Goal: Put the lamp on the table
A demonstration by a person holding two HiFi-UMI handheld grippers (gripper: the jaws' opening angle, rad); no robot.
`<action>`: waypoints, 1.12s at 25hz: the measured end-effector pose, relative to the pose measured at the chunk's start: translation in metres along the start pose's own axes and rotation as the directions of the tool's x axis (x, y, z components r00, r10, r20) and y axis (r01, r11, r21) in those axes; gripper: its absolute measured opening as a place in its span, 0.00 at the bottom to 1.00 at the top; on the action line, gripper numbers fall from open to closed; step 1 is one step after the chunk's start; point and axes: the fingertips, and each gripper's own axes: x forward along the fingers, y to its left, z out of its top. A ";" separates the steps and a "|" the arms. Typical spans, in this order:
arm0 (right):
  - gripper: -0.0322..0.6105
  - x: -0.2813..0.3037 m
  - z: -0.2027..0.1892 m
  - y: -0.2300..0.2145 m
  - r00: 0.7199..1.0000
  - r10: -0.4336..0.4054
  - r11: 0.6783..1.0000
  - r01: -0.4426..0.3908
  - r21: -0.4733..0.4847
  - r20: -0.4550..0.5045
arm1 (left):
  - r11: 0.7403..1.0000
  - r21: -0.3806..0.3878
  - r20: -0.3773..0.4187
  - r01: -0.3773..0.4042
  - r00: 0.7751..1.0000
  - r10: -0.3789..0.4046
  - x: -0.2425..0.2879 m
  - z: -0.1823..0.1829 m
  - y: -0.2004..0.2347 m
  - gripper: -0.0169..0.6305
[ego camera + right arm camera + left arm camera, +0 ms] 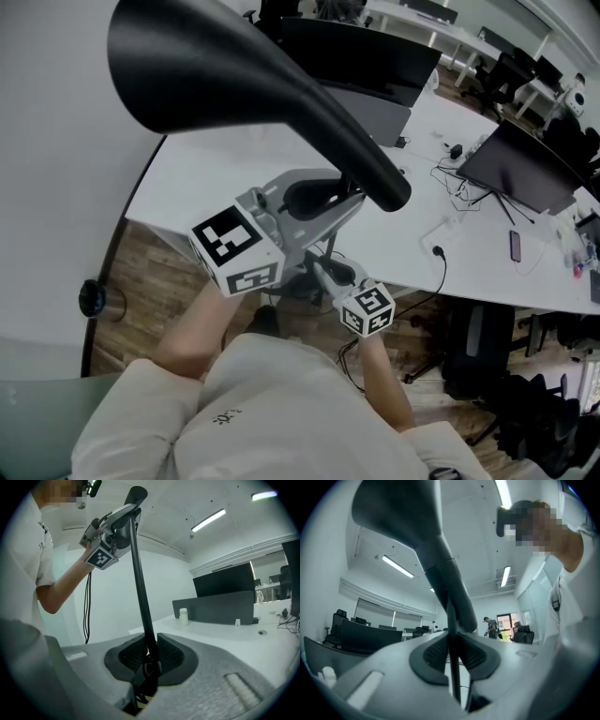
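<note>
White worktop [403, 234] is lying ahead. On the lamp [234, 66] stem, left hand-held gripper [452, 651] and right hand-held gripper [149, 657] are both clamping tight. Stem is looking thin and stiff, head likely top-heavy.

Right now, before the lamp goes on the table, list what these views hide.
Lamp base: in no view; right gripper view, cut off under the right gripper.
Head view: hidden under the left gripper and the person's arms.
Clutter on the table: head view, too small.
</note>
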 end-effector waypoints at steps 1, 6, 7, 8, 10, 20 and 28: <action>0.14 0.003 0.001 -0.001 1.000 0.000 1.000 0.000 -0.001 -0.001 | 1.000 -0.002 0.001 0.000 1.000 0.000 0.000 0.000 0.004 0.09; 0.14 0.019 0.004 -0.012 1.000 -0.007 1.000 0.007 0.008 -0.007 | 1.000 -0.014 -0.003 0.000 1.000 0.000 0.001 -0.002 0.027 0.09; 0.14 0.022 0.005 -0.015 1.000 -0.010 1.000 0.010 0.009 -0.007 | 1.000 -0.014 -0.003 0.003 1.000 -0.003 0.002 -0.003 0.031 0.09; 0.14 0.026 0.006 -0.018 1.000 -0.013 1.000 0.013 0.008 -0.007 | 1.000 -0.014 -0.002 0.006 1.000 -0.006 0.003 -0.003 0.035 0.09; 0.14 0.031 0.009 -0.024 1.000 -0.020 1.000 0.020 0.008 -0.004 | 1.000 -0.012 0.000 0.014 1.000 -0.014 0.005 -0.003 0.043 0.09; 0.14 0.064 0.026 -0.066 0.998 -0.067 0.998 0.067 0.020 -0.003 | 0.998 -0.024 0.004 0.065 0.998 -0.064 0.025 -0.003 0.094 0.09; 0.14 0.099 0.033 -0.097 0.994 -0.109 0.993 0.110 0.039 -0.022 | 0.994 -0.054 0.003 0.095 0.996 -0.094 0.033 -0.011 0.145 0.09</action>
